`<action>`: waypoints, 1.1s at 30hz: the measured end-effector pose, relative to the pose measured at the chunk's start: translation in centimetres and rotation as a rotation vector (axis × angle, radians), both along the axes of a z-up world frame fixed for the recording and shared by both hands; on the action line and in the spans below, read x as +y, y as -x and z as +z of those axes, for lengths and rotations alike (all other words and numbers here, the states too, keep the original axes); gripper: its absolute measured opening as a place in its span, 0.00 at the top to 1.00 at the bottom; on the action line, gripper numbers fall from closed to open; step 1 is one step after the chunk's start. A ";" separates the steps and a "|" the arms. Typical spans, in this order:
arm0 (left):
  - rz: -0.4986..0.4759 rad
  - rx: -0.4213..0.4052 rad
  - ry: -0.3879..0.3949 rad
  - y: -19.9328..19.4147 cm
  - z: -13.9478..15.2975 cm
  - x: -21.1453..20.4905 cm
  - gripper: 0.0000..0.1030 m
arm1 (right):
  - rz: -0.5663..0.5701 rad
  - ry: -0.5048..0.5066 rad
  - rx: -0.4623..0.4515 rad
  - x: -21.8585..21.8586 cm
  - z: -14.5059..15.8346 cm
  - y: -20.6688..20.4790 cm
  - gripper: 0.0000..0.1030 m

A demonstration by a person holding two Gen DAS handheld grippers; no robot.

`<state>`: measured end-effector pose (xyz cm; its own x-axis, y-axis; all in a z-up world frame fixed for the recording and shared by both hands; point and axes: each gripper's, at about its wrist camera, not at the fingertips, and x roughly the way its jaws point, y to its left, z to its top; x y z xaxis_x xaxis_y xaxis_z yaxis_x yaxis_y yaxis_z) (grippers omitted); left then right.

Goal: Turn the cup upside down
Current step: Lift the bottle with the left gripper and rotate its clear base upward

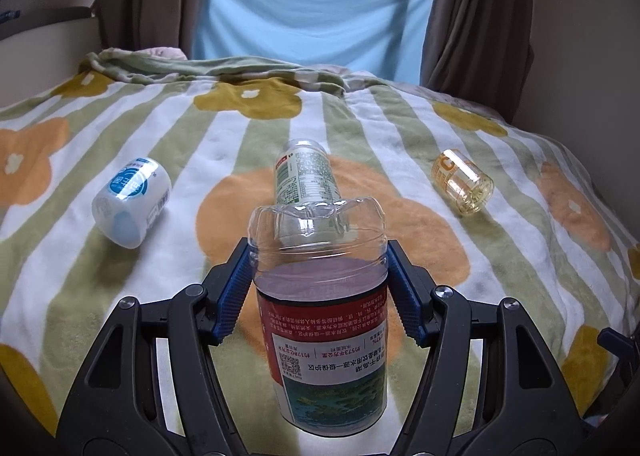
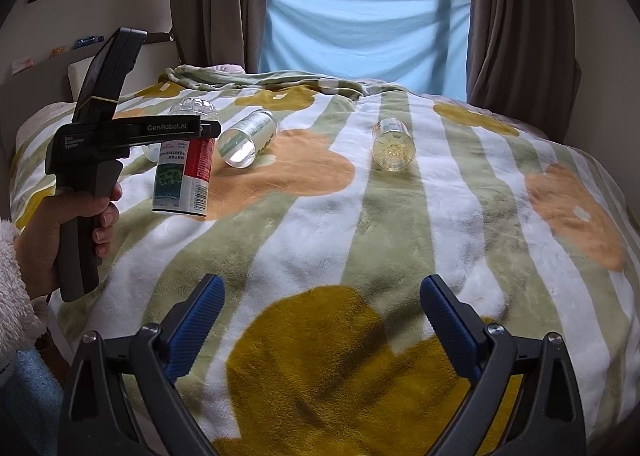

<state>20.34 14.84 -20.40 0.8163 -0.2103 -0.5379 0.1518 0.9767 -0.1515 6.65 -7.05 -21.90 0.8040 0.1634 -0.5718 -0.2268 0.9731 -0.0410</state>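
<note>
Jaws: our left gripper (image 1: 320,280) clamps the cup (image 1: 320,320), axis upright, base at twelve o'clock; right gripper (image 2: 320,320) gapes empty.

Four cut-bottle cups (image 1: 320,296), two grippers (image 2: 320,324), one blanket (image 2: 400,216).

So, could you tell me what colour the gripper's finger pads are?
Blue, ribbed pads on black arms, clearest in the left wrist view.
</note>
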 end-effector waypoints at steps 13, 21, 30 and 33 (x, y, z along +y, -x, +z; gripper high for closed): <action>-0.033 0.064 -0.006 3.6 -0.5 -0.2 0.40 | 0.000 0.005 -0.030 0.1 0.7 0.9 0.05; -0.074 0.131 -0.042 -2.2 4.8 1.3 0.00 | -0.003 0.000 -0.030 -0.1 0.7 0.9 0.05; -0.168 0.761 -0.069 -14.8 -1.7 0.1 0.00 | -0.003 -0.007 0.005 -0.1 -0.1 -0.2 0.05; -0.171 0.822 -0.092 -16.0 -3.8 -0.3 0.03 | -0.006 -0.013 0.011 -0.2 -0.2 -0.5 0.05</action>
